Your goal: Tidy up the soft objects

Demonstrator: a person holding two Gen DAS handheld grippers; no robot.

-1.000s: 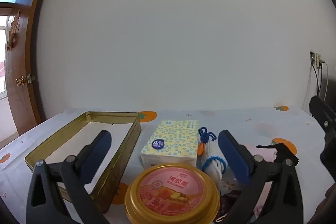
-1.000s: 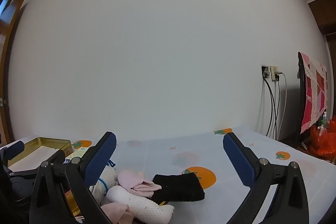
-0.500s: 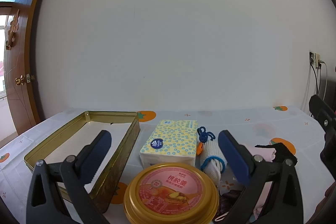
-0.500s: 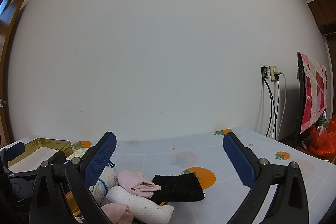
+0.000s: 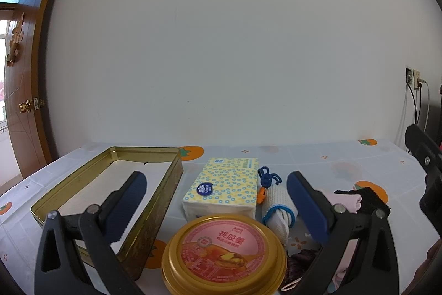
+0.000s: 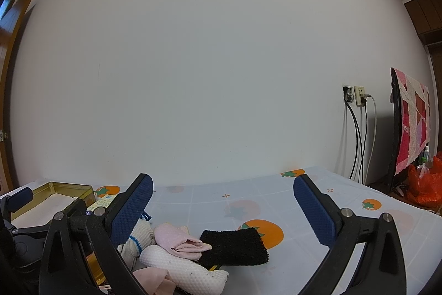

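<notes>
Between and just below the right gripper's (image 6: 222, 205) spread fingers, a black knit cloth (image 6: 234, 246), folded pink cloth (image 6: 179, 241) and white waffle roll (image 6: 185, 267) lie bunched together.

Home interior, lived-in room. Table (image 6: 345, 201) under a cloth printed with orange persimmons, against a plain white wall (image 6: 207, 60). Wooden door (image 5: 25, 90) with brass fittings at left. Wall sockets (image 6: 355, 97) with plugged cords, patchwork quilt (image 6: 411, 123) hung at right, red plastic bag (image 6: 426, 184) beside it. Tissue pack (image 5: 223, 188) and food tin (image 5: 223, 253) on the table.
</notes>
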